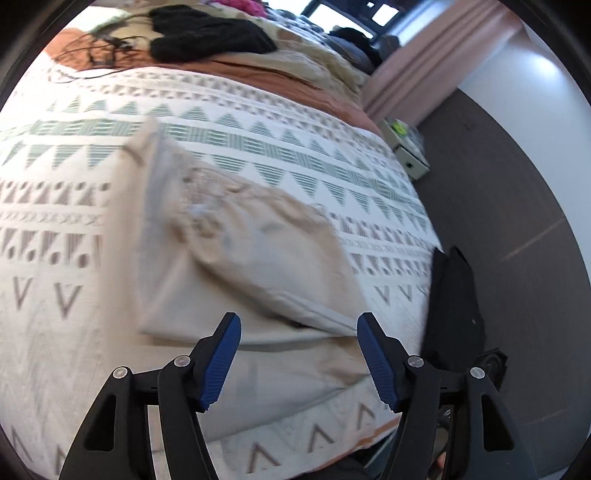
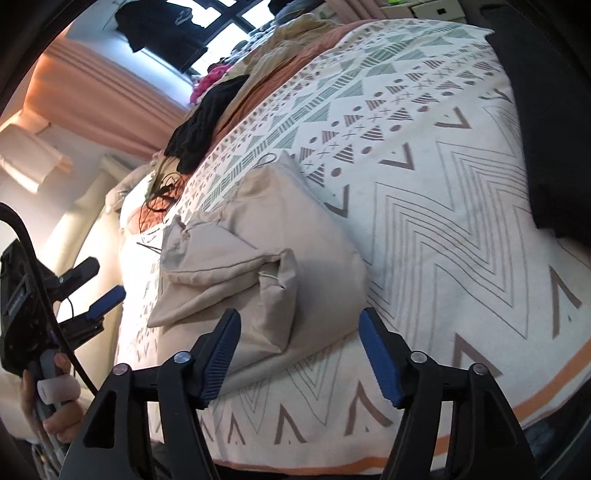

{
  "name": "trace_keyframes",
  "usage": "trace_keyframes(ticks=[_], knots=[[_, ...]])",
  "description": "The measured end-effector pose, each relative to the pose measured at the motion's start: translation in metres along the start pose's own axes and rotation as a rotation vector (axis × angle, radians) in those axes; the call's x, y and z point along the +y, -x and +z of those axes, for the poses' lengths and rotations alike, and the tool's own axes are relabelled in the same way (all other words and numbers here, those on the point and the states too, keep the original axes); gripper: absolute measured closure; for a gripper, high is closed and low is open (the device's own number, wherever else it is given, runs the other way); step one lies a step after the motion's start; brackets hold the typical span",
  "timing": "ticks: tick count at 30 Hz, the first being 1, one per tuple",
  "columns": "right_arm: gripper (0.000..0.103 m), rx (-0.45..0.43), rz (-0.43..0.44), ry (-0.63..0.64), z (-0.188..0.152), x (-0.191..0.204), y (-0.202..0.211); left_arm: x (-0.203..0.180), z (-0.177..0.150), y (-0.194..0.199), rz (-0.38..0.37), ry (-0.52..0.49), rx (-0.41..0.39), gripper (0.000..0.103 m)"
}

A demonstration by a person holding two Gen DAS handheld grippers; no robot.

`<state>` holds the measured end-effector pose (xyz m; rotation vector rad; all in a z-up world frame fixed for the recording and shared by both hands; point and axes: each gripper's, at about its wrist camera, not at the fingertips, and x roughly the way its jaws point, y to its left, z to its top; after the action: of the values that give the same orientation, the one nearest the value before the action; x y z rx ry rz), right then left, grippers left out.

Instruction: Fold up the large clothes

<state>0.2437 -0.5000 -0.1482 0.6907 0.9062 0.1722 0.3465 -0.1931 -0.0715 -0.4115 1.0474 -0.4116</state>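
Note:
A beige garment (image 1: 229, 258) lies folded into a thick bundle on the patterned bedspread (image 1: 295, 155); in the right wrist view the garment (image 2: 258, 266) shows a drawstring end at its far corner. My left gripper (image 1: 299, 354) is open and empty just above the garment's near edge. My right gripper (image 2: 299, 354) is open and empty, close above the bundle's near side. The left gripper (image 2: 99, 291) also shows at the left of the right wrist view, held in a hand, off the bed's side.
A black knit garment (image 1: 207, 35) and tangled black cords (image 1: 99, 51) lie at the bed's far end, with more clothes (image 2: 295, 33) beyond. A dark item (image 1: 454, 306) hangs at the bed's right edge. Pink curtains (image 1: 443, 55) and a box (image 1: 406, 147) stand by the grey floor.

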Motion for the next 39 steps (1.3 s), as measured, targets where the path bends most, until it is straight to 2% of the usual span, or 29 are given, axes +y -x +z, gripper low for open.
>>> trace_keyframes(ticks=[6,13,17,20,23,26,28,30,32,35,39], knots=[[0.036,0.038,-0.063,0.136,0.016,0.022,-0.024,0.063,-0.011,0.017,0.085,0.113,-0.011,0.036],[0.036,0.165,-0.223,0.473,0.031,0.06,-0.065,0.117,-0.042,0.013,0.138,0.22,0.035,0.036],[0.036,0.238,-0.299,0.685,0.027,0.087,-0.09,0.132,-0.058,0.005,0.153,0.257,0.052,0.036],[0.036,0.267,-0.353,0.778,0.025,0.1,-0.105,0.141,-0.067,0.0,0.16,0.281,0.062,0.036],[0.036,0.313,-0.337,0.827,0.023,0.11,-0.117,0.142,-0.069,-0.003,0.147,0.29,0.063,0.036],[0.036,0.346,-0.356,0.911,0.015,0.121,-0.132,0.141,-0.069,-0.005,0.135,0.288,0.07,0.036],[0.045,0.354,-0.33,0.898,0.016,0.124,-0.137,0.139,-0.068,-0.006,0.127,0.28,0.076,0.036],[0.079,0.351,-0.287,0.848,0.024,0.124,-0.136,0.138,-0.069,-0.007,0.121,0.269,0.081,0.039],[0.092,0.325,-0.229,0.814,0.03,0.129,-0.126,0.136,-0.069,-0.008,0.109,0.259,0.09,0.045],[0.096,0.273,-0.151,0.745,0.044,0.128,-0.101,0.131,-0.068,-0.01,0.097,0.244,0.105,0.056],[0.097,0.249,-0.064,0.599,0.064,0.116,-0.079,0.123,-0.066,-0.011,0.122,0.209,0.118,0.058]])
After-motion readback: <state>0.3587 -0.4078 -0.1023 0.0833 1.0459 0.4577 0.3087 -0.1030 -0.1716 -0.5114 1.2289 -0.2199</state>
